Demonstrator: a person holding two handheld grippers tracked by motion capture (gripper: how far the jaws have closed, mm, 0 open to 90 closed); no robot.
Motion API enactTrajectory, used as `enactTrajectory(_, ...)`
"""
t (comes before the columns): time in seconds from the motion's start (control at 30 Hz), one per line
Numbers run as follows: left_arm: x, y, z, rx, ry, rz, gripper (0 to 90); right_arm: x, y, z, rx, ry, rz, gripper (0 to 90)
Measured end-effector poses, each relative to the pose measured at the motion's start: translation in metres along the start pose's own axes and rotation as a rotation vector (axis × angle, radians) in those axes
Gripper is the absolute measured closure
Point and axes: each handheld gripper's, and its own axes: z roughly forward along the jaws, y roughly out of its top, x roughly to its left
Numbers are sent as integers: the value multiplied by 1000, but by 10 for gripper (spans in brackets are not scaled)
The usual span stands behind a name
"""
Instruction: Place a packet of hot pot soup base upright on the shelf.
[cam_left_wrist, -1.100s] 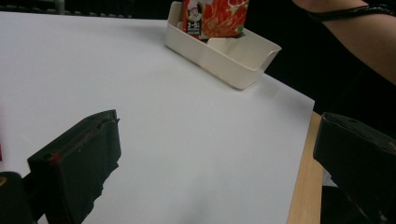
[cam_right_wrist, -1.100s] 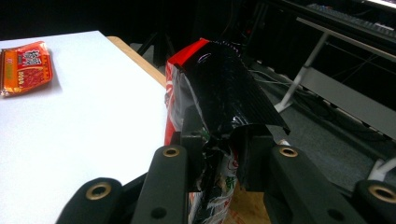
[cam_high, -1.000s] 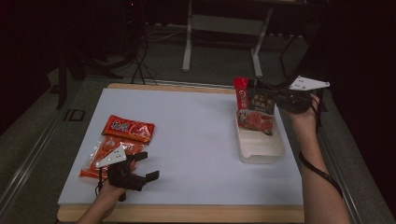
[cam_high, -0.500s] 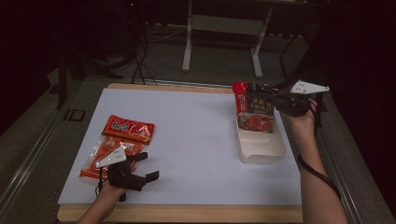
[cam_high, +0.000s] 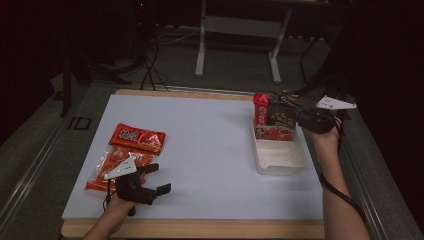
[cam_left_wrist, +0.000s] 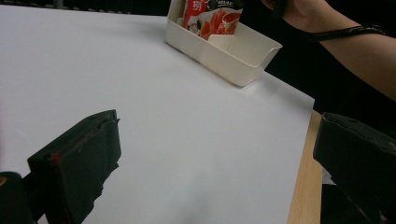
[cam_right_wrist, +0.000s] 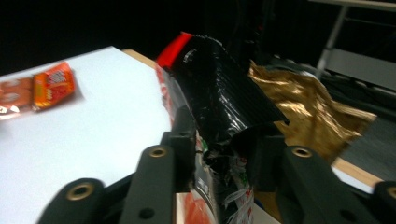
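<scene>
The right gripper (cam_high: 292, 114) pinches a black snack packet (cam_high: 281, 116) over the white bin (cam_high: 280, 156). It looks light, crinkly and slippery, so gripping its top edge suits. The left gripper (cam_high: 156, 179) rests spread open, near left.

The tub (cam_high: 280, 159) is set on the right part of the table (cam_high: 215, 150). Two snack packets (cam_high: 272, 120) are stood in the far end of the tub. Far to the left of the tub, two flat packets (cam_high: 136, 138) are laid, one behind the other.

The right gripper (cam_high: 295, 114) carried the black-and-red foil snack packet (cam_high: 278, 119) slightly leftward and lower, over the far end of the cream plastic bin (cam_high: 280, 159).
</scene>
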Motion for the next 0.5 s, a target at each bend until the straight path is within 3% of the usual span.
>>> enactTrajectory(0.1,-1,0,0,2,2,4,14,5,6,-2,45,-23,16,621)
enactTrajectory(0.17,0,0,0,4,19,-2,13,8,9,-3,60,-53,40,514)
enactTrajectory(0.2,0,0,0,4,19,-2,13,8,9,-3,60,-53,40,514)
enactTrajectory(0.27,1,0,-1,-8,28,11,14,9,17,-10,-2,-39,95,478)
enactTrajectory(0.3,1,1,-1,-7,29,18,13,10,21,-12,-5,-52,96,440)
enactTrajectory(0.4,-1,3,-2,-8,31,41,14,12,26,-16,-3,-61,97,437)
enactTrajectory(0.5,-2,3,-1,-14,27,56,14,20,42,-25,-20,-84,70,413)
